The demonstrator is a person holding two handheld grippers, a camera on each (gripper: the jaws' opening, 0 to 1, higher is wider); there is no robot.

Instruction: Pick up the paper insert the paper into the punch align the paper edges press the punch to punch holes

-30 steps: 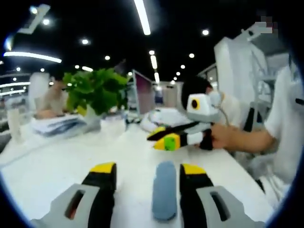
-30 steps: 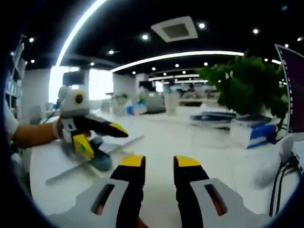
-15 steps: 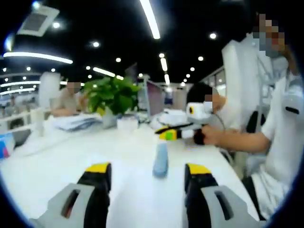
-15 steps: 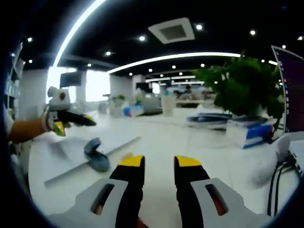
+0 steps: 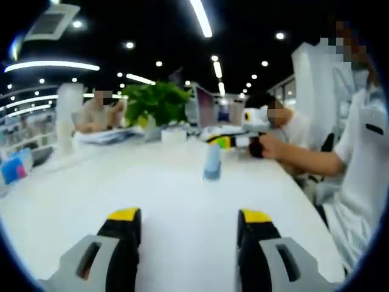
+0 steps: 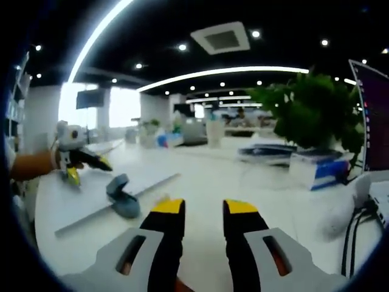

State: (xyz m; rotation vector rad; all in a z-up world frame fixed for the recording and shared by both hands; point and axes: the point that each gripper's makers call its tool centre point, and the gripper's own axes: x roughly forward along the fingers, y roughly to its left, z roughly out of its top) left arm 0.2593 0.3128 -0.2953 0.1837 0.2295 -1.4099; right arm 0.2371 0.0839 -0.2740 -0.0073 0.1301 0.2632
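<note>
Paper, thin white sheet [image 6: 115, 198] lying at lower left of right gripper view, tucked in blue-grey hole punch [image 6: 122, 198] on white desk [image 6: 206, 176] | likely light, floppy, slippery: pinching free edge advisable | left gripper [image 5: 189, 220] jaws gaping, empty | right gripper [image 6: 203, 210] jaws slightly parted, empty

punch [image 6: 123, 198]: one, blue-grey, on the bench [image 6: 206, 176]
paper [image 6: 106, 194]: one sheet, under the punch
tools: two, the left tool [image 5: 189, 226] and the right tool [image 6: 204, 210]
potted plant [image 6: 313, 118]: one
monitor [image 6: 372, 115]: one
</note>
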